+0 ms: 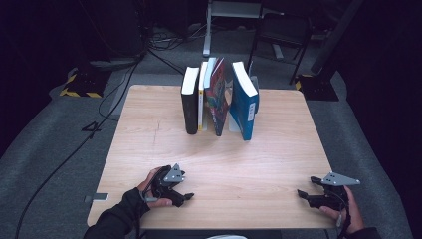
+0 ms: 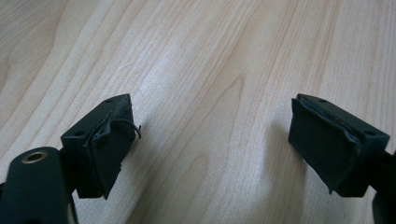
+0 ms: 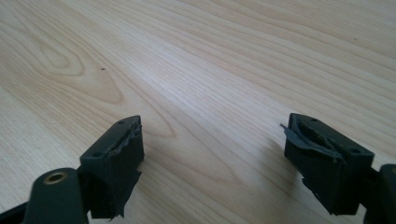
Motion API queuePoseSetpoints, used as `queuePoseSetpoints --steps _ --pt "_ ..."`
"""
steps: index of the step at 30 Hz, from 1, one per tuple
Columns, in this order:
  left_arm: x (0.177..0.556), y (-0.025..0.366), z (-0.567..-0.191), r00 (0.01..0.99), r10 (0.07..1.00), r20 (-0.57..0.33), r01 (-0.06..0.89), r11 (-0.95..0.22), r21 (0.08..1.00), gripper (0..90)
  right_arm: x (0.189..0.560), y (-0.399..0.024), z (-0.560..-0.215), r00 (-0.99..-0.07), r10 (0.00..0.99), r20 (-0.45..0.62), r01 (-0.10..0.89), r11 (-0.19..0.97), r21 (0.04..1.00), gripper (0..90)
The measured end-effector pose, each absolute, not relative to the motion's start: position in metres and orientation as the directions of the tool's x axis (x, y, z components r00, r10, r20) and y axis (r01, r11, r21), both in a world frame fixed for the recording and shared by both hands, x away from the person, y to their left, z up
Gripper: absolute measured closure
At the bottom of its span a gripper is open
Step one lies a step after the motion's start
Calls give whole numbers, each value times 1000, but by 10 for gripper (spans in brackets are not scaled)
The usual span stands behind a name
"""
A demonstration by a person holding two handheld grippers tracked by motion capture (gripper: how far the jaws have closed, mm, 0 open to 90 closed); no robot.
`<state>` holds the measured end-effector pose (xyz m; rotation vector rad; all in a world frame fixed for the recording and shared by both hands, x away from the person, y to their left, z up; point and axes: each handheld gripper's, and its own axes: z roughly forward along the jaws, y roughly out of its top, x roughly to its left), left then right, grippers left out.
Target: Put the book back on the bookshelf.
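Note:
Several books stand upright in a row at the far middle of the wooden table (image 1: pixel 149 124): a black book (image 1: pixel 189 102), a thin white and yellow one (image 1: pixel 201 99), a colourful one (image 1: pixel 218 99) leaning right, and a blue book (image 1: pixel 245 104). My left gripper (image 1: pixel 188 197) rests low near the front left edge, held by a hand in a dark sleeve. Its jaws stand wide open over bare wood (image 2: pixel 210 144). My right gripper (image 1: pixel 304 188) sits near the front right edge, pointing left. It is open too, with only wood grain between its pads (image 3: pixel 212 158).
A white bookend (image 1: pixel 255 87) shows behind the blue book. Beyond the table lie grey carpet, cables (image 1: pixel 119 84), a black chair (image 1: pixel 281 35) and yellow-black striped blocks (image 1: pixel 82 82). A small grey item (image 1: pixel 99 197) sits on the floor at the front left corner.

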<state>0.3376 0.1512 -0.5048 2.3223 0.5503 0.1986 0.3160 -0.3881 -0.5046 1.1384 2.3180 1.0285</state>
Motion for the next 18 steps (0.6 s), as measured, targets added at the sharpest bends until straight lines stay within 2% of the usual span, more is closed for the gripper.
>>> queuePoseSetpoints --steps 18 --pt "338 151 -505 898 439 -17 328 -643 692 146 318 -387 -505 -597 802 -7 535 404 742 189"
